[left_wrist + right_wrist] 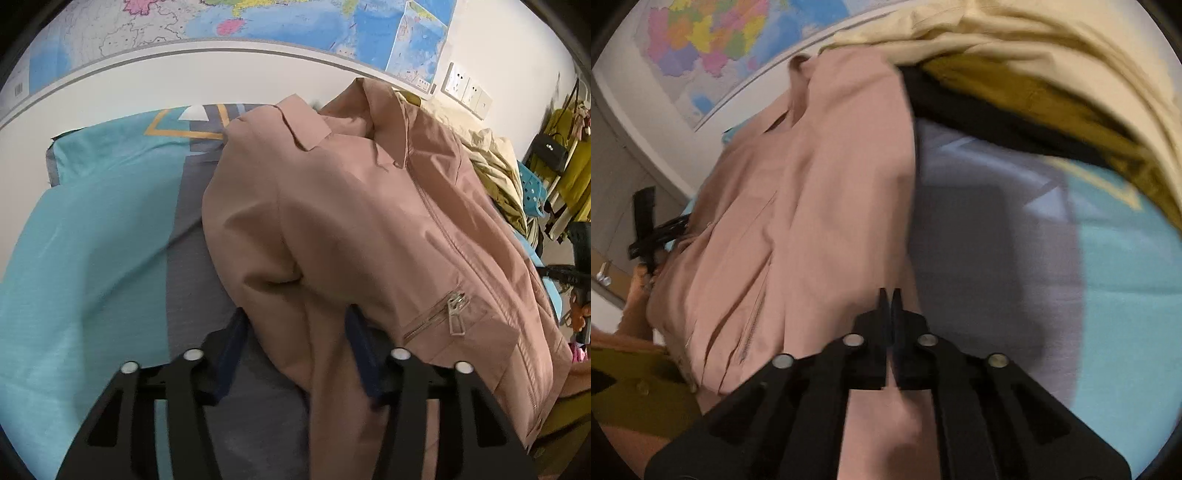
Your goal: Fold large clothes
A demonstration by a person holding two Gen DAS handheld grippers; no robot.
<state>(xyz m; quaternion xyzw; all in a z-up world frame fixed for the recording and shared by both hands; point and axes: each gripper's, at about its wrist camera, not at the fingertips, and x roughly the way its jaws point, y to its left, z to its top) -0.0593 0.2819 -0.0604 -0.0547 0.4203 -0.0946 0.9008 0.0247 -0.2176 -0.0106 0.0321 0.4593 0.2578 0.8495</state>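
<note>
A dusty-pink zip jacket lies on a bed with a teal and grey sheet, its collar toward the wall. My left gripper is open, its fingers astride a fold of the jacket's sleeve that runs between them. In the right wrist view the jacket hangs on the left. My right gripper is shut on the jacket's edge, with pink cloth passing under the fingers. The left gripper shows at that view's left edge.
A pile of yellow and olive clothes lies beside the jacket. A map hangs on the white wall behind the bed. Bags and garments hang at the far right, near wall sockets.
</note>
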